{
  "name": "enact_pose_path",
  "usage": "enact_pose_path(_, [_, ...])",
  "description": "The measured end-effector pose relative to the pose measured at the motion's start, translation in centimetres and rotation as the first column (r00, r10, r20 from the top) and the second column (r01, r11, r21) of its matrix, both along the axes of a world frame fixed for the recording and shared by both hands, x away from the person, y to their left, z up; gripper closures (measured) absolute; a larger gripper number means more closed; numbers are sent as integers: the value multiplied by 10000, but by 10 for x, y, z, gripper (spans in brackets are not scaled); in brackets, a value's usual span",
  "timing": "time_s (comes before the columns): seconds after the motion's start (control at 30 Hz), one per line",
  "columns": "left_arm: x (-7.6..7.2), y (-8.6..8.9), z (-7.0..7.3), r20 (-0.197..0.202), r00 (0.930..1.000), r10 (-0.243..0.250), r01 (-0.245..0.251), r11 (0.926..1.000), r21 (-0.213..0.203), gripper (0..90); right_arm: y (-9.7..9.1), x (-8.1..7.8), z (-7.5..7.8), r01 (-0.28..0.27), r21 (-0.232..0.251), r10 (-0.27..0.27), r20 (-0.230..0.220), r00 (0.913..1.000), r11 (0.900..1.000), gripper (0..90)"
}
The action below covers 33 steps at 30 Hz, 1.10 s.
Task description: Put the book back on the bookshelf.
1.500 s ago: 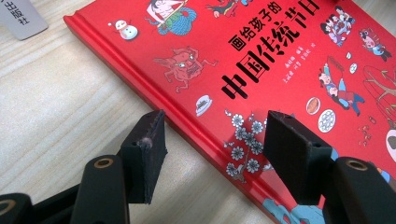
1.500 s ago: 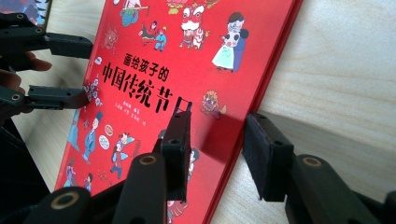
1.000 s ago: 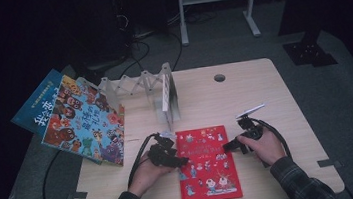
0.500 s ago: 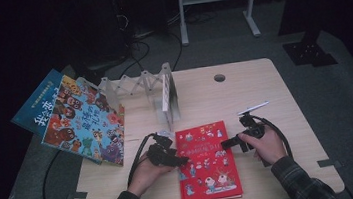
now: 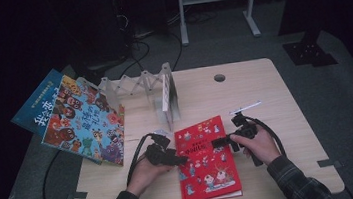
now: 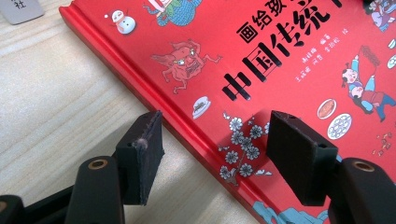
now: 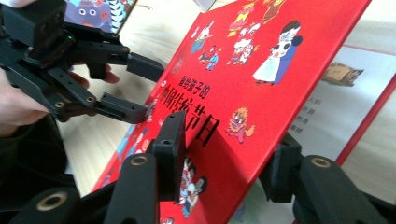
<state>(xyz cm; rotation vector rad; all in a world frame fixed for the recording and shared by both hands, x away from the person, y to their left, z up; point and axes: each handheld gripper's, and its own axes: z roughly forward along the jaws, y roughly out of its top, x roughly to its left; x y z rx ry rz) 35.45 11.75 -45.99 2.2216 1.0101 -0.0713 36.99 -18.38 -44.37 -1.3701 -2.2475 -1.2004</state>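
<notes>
A red picture book (image 5: 206,161) lies on the table's near middle. My left gripper (image 5: 181,159) rests at its left edge. In the left gripper view its jaws (image 6: 215,158) stand open astride the spine of the book (image 6: 289,56), one over wood and one over the cover. My right gripper (image 5: 215,143) is at the book's right edge. In the right gripper view the cover (image 7: 261,84) is raised off a white inner page (image 7: 336,112) and slants between my right gripper's (image 7: 224,158) jaws. These have just been opening and stand loosely around it. The left gripper (image 7: 149,91) shows beyond.
A colourful picture book (image 5: 84,122) overhangs the table's (image 5: 274,93) left edge, with a blue book (image 5: 39,102) under it. A white folding book rack (image 5: 133,87) stands at the back, holding a thin upright book (image 5: 167,98). A cable hole (image 5: 219,78) lies behind.
Little differs. The right hand has shifted slightly at the book's right edge; the left hand has kept still at the spine.
</notes>
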Motion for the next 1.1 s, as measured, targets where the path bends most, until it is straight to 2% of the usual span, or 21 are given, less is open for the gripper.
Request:
enact_pose_path(0.07, [0,0,0,15,10000,-7,7,10000,37,351,0,0,-1,5,-30,-5,-26,10000,10000,560])
enact_pose_path(0.17, [-1,-1,0,65,10000,1,-1,10000,48,350,0,1,-2,-241,-78,243,164,9996,9997,540])
enact_pose_path(0.3, [-1,-2,0,125,9999,30,-32,9999,109,348,-1,1,-6,-277,-80,278,83,9996,9996,542])
enact_pose_path(0.33, [-1,-1,0,75,10000,5,-5,10000,85,348,-2,1,-5,-272,22,272,106,9996,9996,565])
enact_pose_path(0.43, [1,1,0,-3,10000,-6,6,10000,63,319,-6,1,-2,-276,770,258,253,9993,9966,642])
enact_pose_path(0.53, [2,0,2,-16,9999,-155,156,9996,241,269,-5,-1,1,-424,870,358,767,9964,9953,661])
enact_pose_path(0.6, [1,0,3,-34,9996,-272,272,9995,162,255,-4,-3,4,-504,1126,394,980,9944,9924,690])
enact_pose_path(0.87, [0,4,11,268,9993,-261,278,9976,-631,193,-7,-9,14,-534,1224,323,1680,9853,9910,717])
enact_pose_path(0.93, [0,5,13,379,9989,-293,326,9954,-897,179,-9,-11,18,-468,1309,208,1937,9808,9903,730])
enact_pose_path(1.1, [-1,4,15,685,9965,-486,586,9866,-1523,150,-17,-17,33,-247,1876,-245,2555,9665,9819,775])
